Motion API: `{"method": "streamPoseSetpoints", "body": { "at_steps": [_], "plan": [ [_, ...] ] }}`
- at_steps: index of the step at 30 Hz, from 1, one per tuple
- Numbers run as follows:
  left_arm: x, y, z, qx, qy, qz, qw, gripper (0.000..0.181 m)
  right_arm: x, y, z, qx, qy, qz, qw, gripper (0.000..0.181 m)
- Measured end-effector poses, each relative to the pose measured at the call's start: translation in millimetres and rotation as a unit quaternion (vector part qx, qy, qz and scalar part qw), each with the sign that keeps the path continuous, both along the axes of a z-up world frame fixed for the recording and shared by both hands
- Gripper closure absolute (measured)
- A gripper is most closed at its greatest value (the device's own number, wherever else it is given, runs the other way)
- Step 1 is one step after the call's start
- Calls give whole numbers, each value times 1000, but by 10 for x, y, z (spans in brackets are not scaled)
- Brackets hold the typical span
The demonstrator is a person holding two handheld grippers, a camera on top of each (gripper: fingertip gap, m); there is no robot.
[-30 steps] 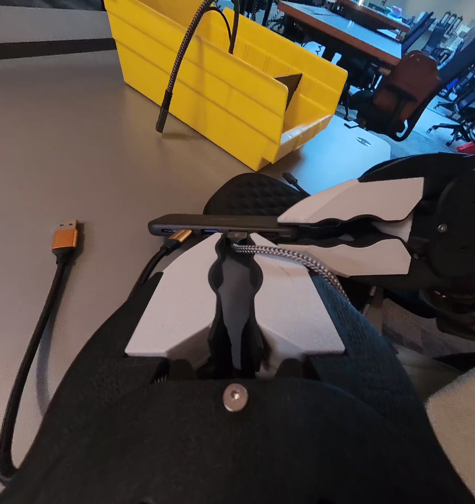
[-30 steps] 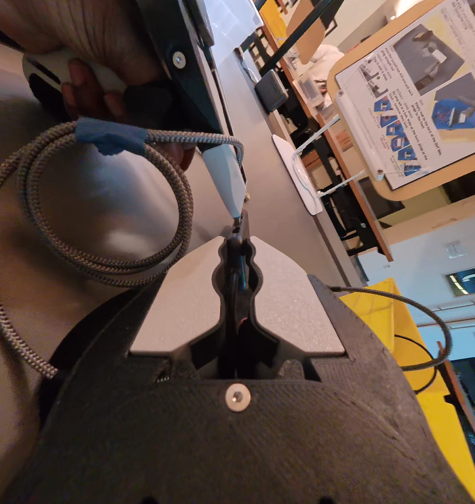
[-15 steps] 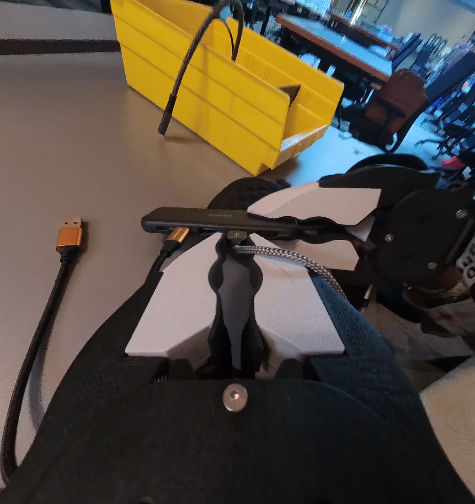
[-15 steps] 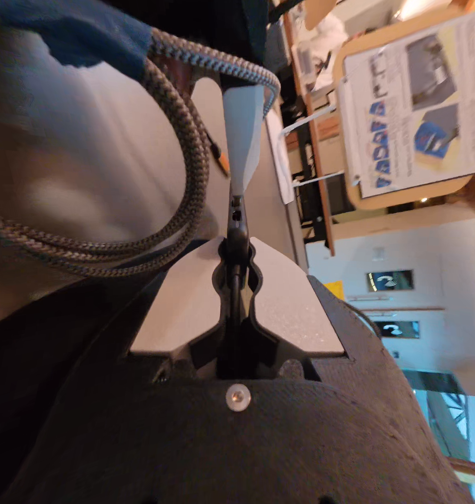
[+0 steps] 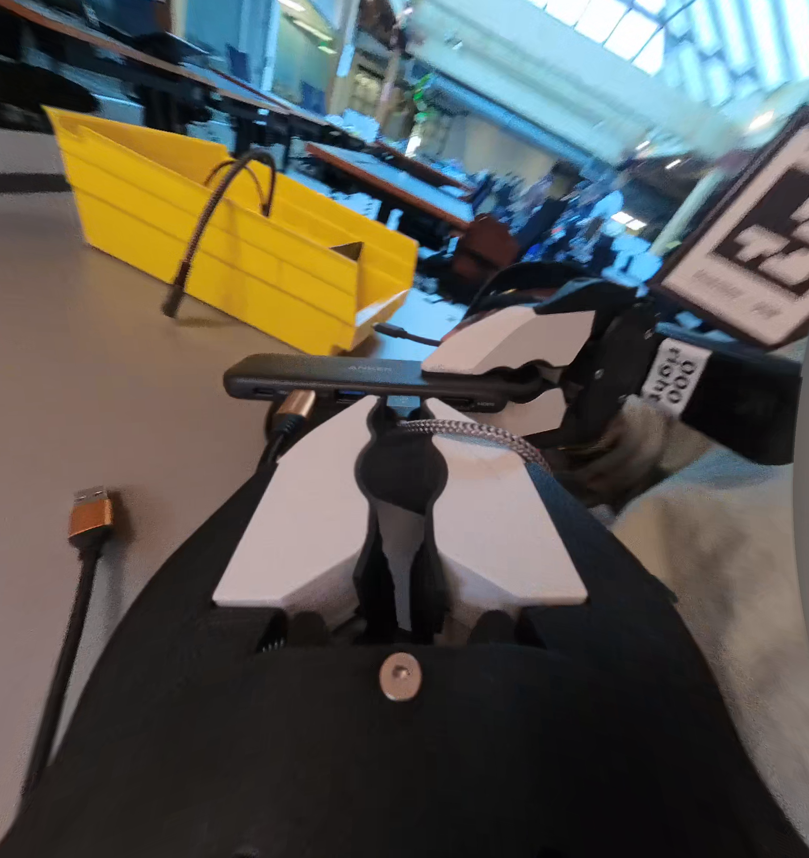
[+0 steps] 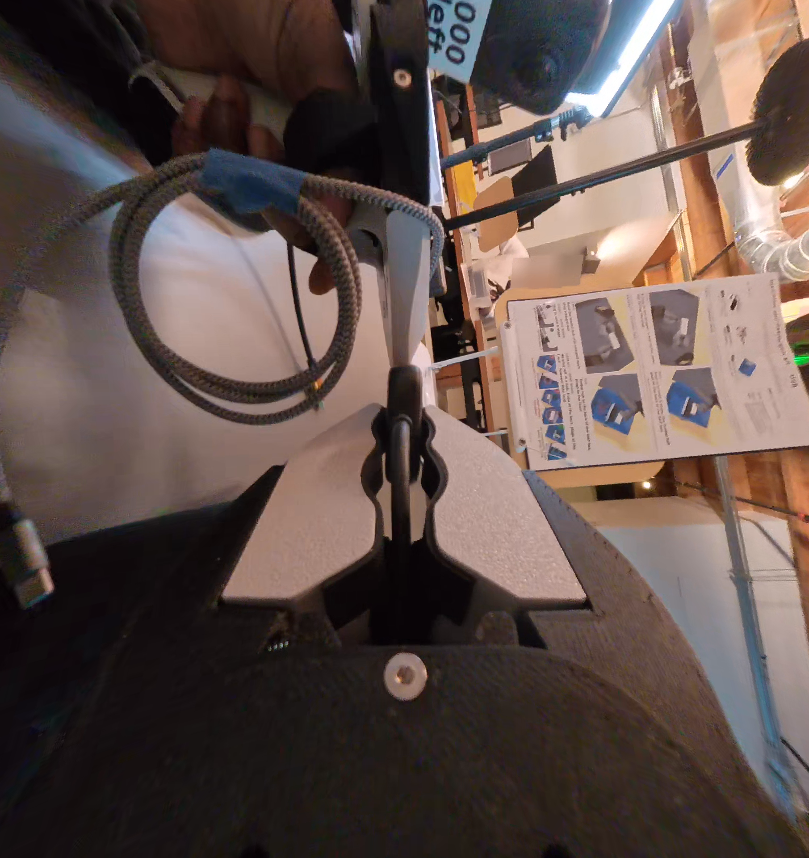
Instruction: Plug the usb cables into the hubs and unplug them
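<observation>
Grey hub (image 5: 346, 373) sits clamped in the right gripper (image 5: 509, 385); left gripper (image 5: 400, 411) pinches the braided cable's plug (image 5: 402, 400).

1. The left wrist view looks forward along the left gripper (image 5: 400, 408), low over the table (image 5: 68, 371), close to the hub (image 5: 328, 373) at frame centre.
2. The right wrist view seems rolled sideways, along the right gripper (image 6: 402, 418).
3. Both views share the hub (image 6: 403, 385) and braided cable (image 6: 235, 390).

The bin (image 5: 235, 260) is yellow, the hub (image 5: 328, 373) dark grey, the braided cable (image 6: 235, 367) grey-and-black with a blue band (image 6: 249, 185).
</observation>
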State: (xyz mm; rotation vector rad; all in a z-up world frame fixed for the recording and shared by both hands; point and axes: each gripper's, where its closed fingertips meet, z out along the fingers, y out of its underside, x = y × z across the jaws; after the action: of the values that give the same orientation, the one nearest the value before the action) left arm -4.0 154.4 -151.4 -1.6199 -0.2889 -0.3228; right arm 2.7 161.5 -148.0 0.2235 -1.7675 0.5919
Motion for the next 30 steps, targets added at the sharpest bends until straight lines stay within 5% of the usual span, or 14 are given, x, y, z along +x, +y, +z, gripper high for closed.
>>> {"method": "streamPoseSetpoints", "body": {
  "at_steps": [8,13,21,26,30],
  "plan": [
    [-49,-123,271,56,33,34,997,166,-39,-140,273,-10,39,21,999,170],
    [-48,-388,590,146,111,76,980,140,-202,46,663,-76,79,-38,993,170],
    [-466,-966,639,191,239,255,918,146,-392,824,1694,-217,153,-143,954,169],
    [-459,-995,673,198,244,263,912,147,-506,1577,2226,-345,160,-197,903,169],
    [-428,-974,676,194,263,263,908,147,-638,2306,2227,-445,157,-256,844,169]
  ]
}}
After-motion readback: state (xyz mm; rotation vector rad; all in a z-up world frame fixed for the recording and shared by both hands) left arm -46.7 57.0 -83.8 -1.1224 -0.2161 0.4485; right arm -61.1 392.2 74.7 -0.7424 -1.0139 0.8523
